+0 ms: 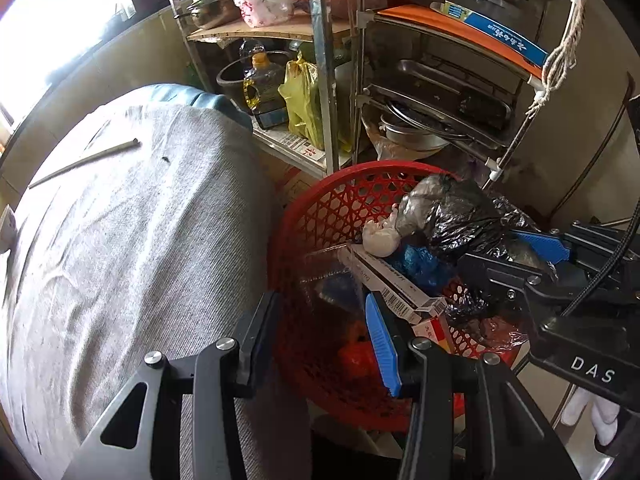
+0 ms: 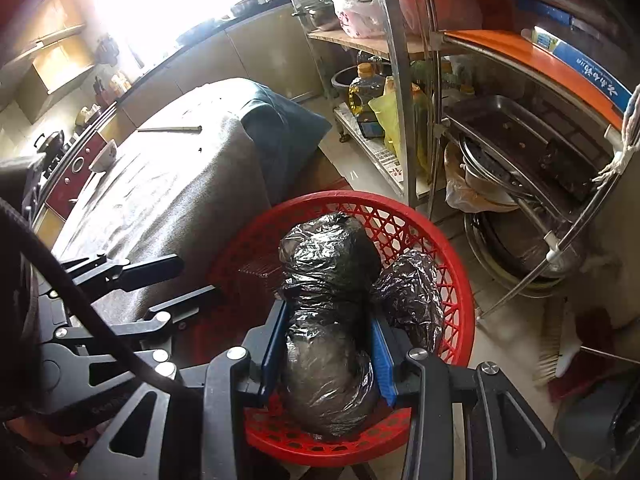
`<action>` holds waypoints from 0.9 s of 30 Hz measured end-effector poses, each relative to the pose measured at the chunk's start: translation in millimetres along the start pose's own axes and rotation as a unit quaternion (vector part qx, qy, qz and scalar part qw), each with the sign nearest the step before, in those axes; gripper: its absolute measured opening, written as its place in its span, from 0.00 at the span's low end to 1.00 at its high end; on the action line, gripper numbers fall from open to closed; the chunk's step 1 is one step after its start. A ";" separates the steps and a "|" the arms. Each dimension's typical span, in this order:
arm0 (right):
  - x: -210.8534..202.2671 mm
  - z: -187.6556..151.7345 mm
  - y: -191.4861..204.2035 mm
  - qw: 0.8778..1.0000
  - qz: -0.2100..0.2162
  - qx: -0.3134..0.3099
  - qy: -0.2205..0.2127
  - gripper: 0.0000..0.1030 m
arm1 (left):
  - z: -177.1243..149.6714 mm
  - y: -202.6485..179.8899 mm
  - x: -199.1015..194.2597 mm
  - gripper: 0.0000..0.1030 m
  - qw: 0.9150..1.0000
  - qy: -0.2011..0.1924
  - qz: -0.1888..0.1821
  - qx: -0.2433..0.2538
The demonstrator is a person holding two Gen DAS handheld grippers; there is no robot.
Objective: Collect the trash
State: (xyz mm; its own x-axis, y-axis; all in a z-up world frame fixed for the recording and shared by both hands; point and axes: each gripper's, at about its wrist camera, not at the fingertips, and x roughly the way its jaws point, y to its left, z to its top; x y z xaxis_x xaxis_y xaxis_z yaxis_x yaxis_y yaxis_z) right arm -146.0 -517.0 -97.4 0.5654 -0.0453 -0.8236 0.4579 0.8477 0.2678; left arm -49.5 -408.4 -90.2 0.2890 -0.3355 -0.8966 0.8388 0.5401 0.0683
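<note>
A red plastic basket [image 1: 352,184] stands on the floor beside a cloth-covered table and holds trash: a black plastic bag [image 1: 452,212], a crumpled white tissue [image 1: 380,238], a long white carton [image 1: 392,284] and blue plastic. My left gripper [image 1: 320,332] is open over the basket's near rim, with a clear plastic sheet between the jaws. My right gripper [image 2: 326,354] is shut on the black plastic bag [image 2: 328,280] and holds it over the red basket [image 2: 452,280]. It shows in the left wrist view [image 1: 516,256] at the right.
The grey cloth-covered table [image 1: 120,232] fills the left, with a thin metal rod [image 1: 84,160] on it. Metal shelving [image 1: 332,80] behind the basket holds pots, an oil bottle [image 1: 262,84], a yellow bag and steel trays. A broom [image 2: 560,360] lies on the floor at the right.
</note>
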 end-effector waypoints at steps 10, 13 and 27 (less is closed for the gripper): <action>2.9 0.6 6.9 1.000 0.003 -0.003 -0.001 0.42 | -4.7 8.3 -14.2 0.46 1.000 -0.017 0.024 0.001; 3.0 1.6 9.1 1.000 0.003 -0.006 -0.001 0.42 | -4.8 12.4 -21.1 0.48 0.999 -0.026 0.034 0.003; -2.1 4.2 27.6 1.000 -0.006 -0.028 -0.004 0.42 | -9.4 36.2 -46.3 0.61 0.996 -0.052 0.068 -0.026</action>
State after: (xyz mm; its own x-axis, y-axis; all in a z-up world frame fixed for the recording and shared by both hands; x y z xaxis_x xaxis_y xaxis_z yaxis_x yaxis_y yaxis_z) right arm -131.7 -495.8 -86.2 0.5650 -0.0596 -0.8229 0.4262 0.8751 0.2293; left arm -36.9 -366.0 -50.3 0.4473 -0.3326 -0.8302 0.7638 0.6251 0.1611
